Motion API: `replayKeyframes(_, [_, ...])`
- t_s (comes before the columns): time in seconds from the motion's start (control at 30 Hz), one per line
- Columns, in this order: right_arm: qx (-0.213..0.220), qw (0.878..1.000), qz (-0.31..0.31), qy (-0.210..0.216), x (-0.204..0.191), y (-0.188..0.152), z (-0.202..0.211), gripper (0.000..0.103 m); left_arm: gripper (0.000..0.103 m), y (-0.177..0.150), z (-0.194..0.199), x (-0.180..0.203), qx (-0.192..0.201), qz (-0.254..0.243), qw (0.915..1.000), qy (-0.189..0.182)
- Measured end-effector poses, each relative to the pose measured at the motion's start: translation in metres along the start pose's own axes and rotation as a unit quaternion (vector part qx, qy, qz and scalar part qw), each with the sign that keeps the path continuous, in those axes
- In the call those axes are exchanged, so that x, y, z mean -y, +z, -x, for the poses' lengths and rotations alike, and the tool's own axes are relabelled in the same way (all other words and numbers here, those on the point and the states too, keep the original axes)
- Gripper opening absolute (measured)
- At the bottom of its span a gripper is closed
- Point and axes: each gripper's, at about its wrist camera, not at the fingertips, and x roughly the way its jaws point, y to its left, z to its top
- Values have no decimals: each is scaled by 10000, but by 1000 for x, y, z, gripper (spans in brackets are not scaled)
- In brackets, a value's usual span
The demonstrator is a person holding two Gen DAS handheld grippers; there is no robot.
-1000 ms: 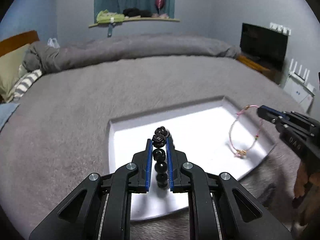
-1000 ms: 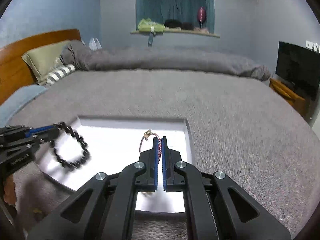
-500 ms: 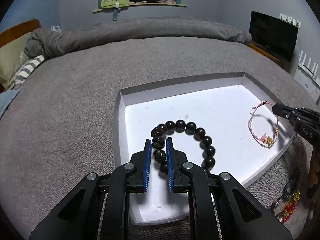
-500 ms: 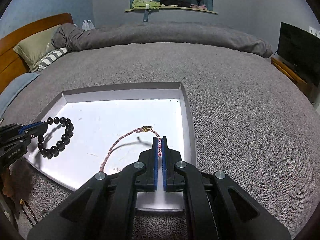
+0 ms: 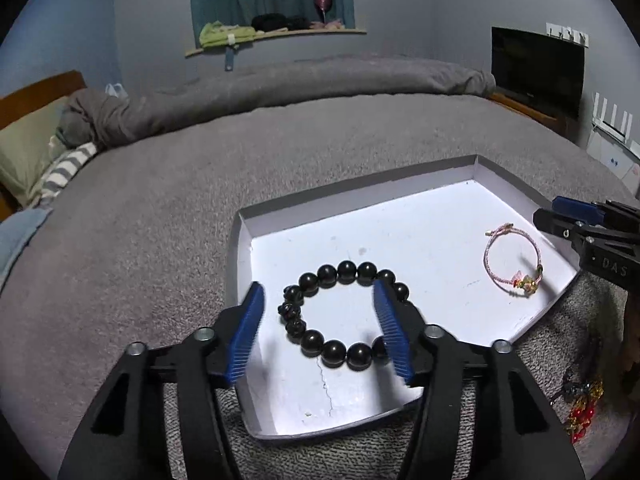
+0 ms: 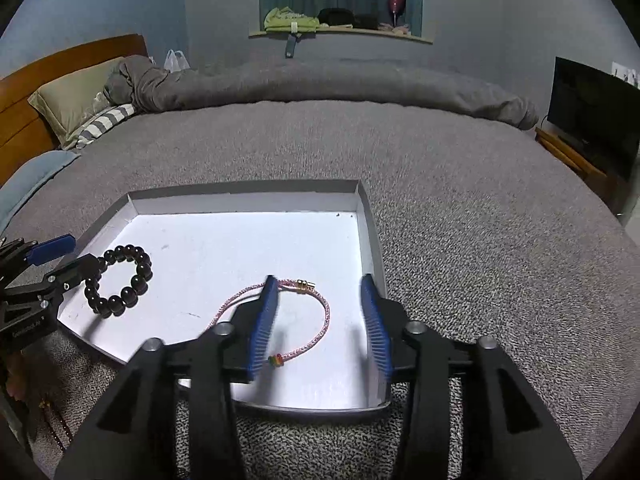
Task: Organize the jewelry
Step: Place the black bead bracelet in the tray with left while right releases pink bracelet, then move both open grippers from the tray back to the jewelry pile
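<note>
Two tongs sit low over a white tray [image 5: 436,240] on a gray bed [image 5: 152,216]. L tongs [image 5: 318,312] have just been opening and now stand wide, blue pads [image 5: 248,332] apart. Black bead ring [image 5: 340,316] lies flat on the tray floor between the pads. Right pad hides a bit of the ring; can't tell if it touches. Left pad is clear of the beads.

R tongs [image 6: 320,312] have just been opening too and stand wide. Pink cord [image 6: 316,332] lies flat on the tray between and under them, w/ a gold clasp at the far end and small bright beads at the near end. Left pad covers part of the cord. Nothing is held.

Bead ring is near the tray's left side, cord near its right side, well apart. More beads, red and gold [image 5: 582,412], lie on the bed just outside the tray. Far back: pillows [image 6: 76,96], a rolled gray blanket [image 6: 320,84], a window ledge w/ clothes, a dark TV [image 6: 596,108].
</note>
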Motion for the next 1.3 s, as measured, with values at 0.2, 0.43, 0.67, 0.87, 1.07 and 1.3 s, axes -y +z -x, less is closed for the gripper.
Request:
replayKeyframes(0.2, [196,9997,67,-99,-1,-4,11,69,80,-2,11,3,204,-14,9996,193])
replayKeyframes(0.43, [402,9990,97,-140,-4,-9,28,93,92,-11,26,6,326,1,9984,465])
replayKeyframes(0.67, [568,9981,62,-250,-3,-23,49,97,96,-25,45,11,436,-10,9969,650])
replayKeyframes(0.87, [674,9971,-47,-350,6,-42,68,97,97,-38,58,15,444,15,9969,652])
replayKeyframes(1.07, [705,9966,-215,-370,15,-62,85,98,97,-50,69,14,407,60,9971,642])
replayKeyframes(1.3, [611,9973,-234,-325,18,-81,95,98,97,-68,78,12,212,176,9987,429])
